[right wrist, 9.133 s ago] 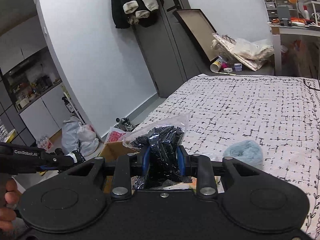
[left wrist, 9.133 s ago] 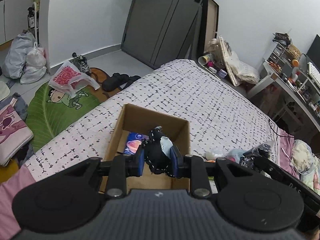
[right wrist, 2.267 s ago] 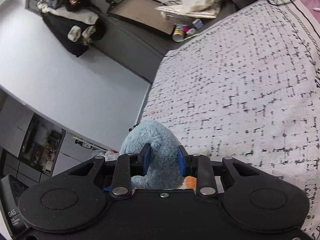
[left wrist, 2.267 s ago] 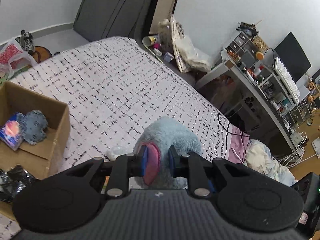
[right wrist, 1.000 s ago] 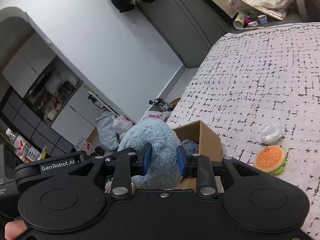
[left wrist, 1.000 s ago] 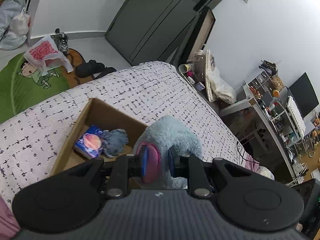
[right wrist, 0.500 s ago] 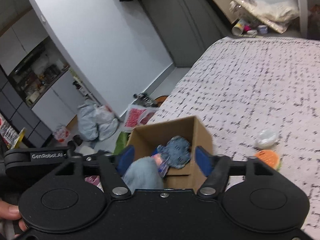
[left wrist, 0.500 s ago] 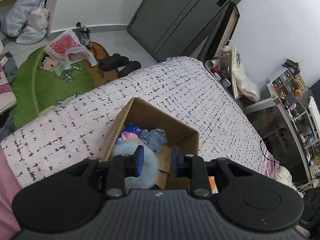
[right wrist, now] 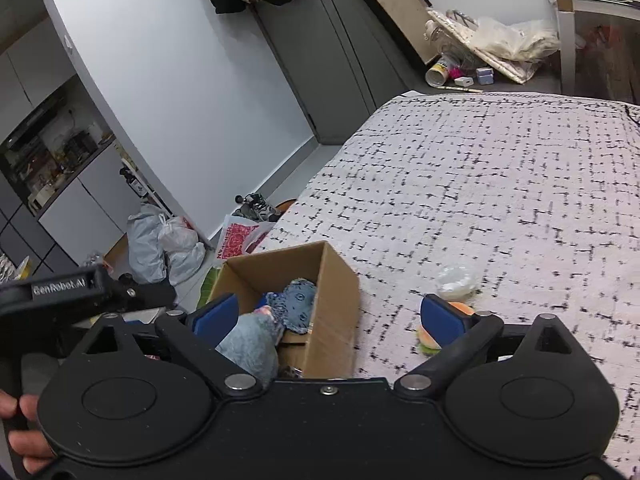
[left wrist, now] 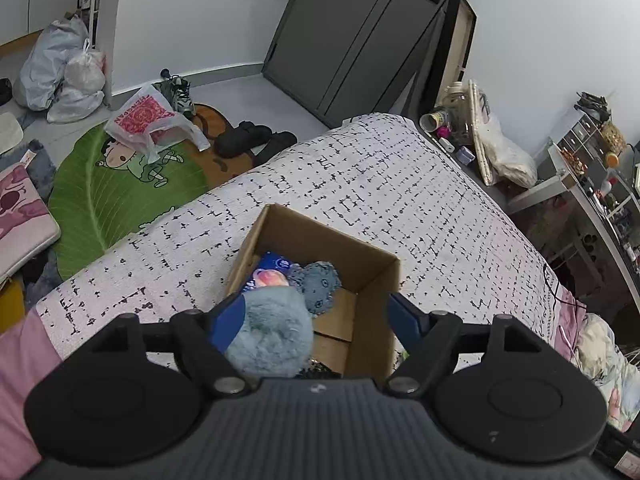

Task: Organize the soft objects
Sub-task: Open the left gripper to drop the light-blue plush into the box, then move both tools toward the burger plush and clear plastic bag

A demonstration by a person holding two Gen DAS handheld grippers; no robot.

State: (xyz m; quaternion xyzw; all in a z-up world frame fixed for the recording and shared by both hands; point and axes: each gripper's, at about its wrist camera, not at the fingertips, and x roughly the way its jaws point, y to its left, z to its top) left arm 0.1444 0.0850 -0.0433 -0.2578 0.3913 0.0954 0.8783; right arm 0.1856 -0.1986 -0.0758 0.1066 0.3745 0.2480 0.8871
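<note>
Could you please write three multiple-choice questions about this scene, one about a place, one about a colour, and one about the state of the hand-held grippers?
1. Where does the cardboard box stand?
A. on the bed
B. on the floor
C. on the desk

2. What colour is the fluffy plush toy in the box?
A. red
B. light blue
C. yellow

3. How do the jaws of the left hand-held gripper and the right hand-held gripper stand?
A. both shut on the toy
B. one open, one shut
C. both open

Answers:
1. A, the box rests on the bed with the black-and-white patterned cover.
2. B, its fur is pale blue.
3. C, both jaws have just been opening and their pads stand wide apart, pressing on nothing.
</note>
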